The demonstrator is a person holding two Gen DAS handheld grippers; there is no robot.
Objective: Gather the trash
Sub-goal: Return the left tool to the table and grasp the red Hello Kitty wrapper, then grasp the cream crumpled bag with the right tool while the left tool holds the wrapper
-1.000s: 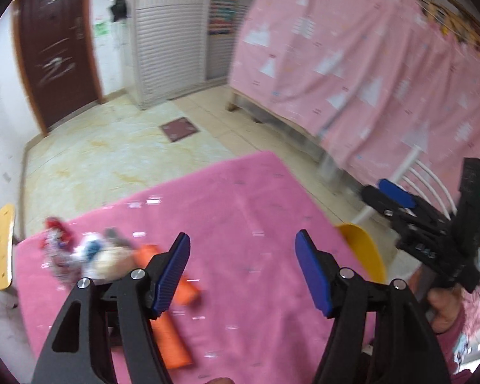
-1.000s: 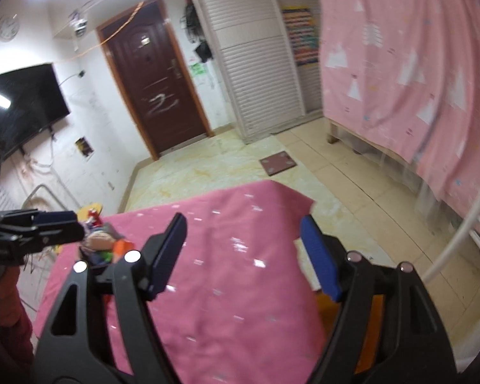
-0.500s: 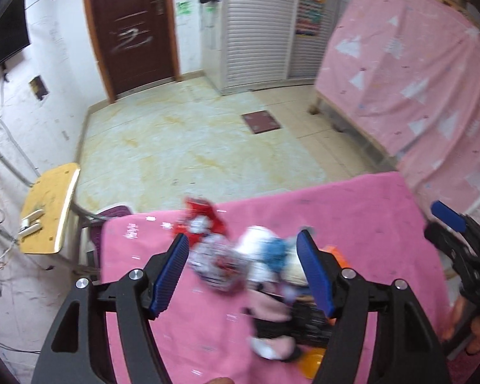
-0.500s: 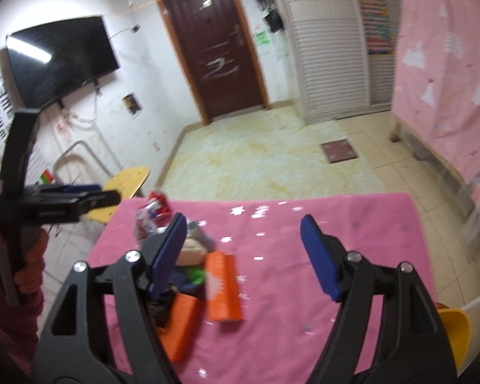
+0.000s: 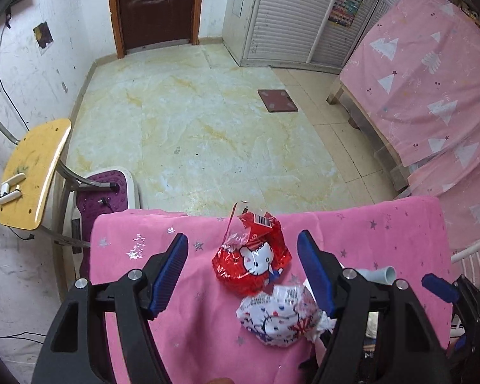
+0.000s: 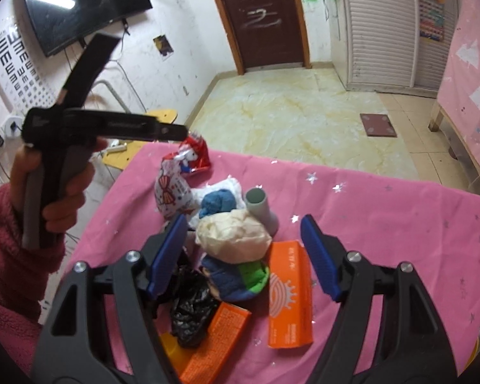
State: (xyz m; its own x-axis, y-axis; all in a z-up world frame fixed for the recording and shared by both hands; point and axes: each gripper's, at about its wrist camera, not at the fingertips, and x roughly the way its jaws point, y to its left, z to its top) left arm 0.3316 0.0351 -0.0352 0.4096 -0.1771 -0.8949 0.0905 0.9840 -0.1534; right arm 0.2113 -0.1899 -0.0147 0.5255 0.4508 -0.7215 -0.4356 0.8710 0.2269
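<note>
A pile of trash lies on the pink tablecloth [image 6: 384, 211]. At its far end is a red cartoon-cat wrapper [image 5: 249, 262], with a white patterned wrapper [image 5: 278, 316] beside it. My left gripper [image 5: 241, 243] hangs open above the red wrapper and touches nothing. In the right wrist view a cream paper wad [image 6: 233, 236], a blue wad [image 6: 217, 203], a grey tube [image 6: 260, 208], a black bag [image 6: 192, 307] and two orange boxes [image 6: 289, 294] are heaped together. My right gripper [image 6: 244, 224] is open over the cream wad, with no pad pressing on anything.
A yellow chair [image 5: 32, 172] stands off the table's far left corner, with a purple and white device [image 5: 102, 192] under it. A pink-covered bed [image 5: 432, 80] runs along the right. A white rail [image 5: 473, 256] is near the table's right edge. A hand in a red sleeve [image 6: 16, 249] holds the left gripper.
Both views have swung left from the bare cloth onto the trash pile. The left gripper came down over the red wrapper. The right gripper now frames the cream wad.
</note>
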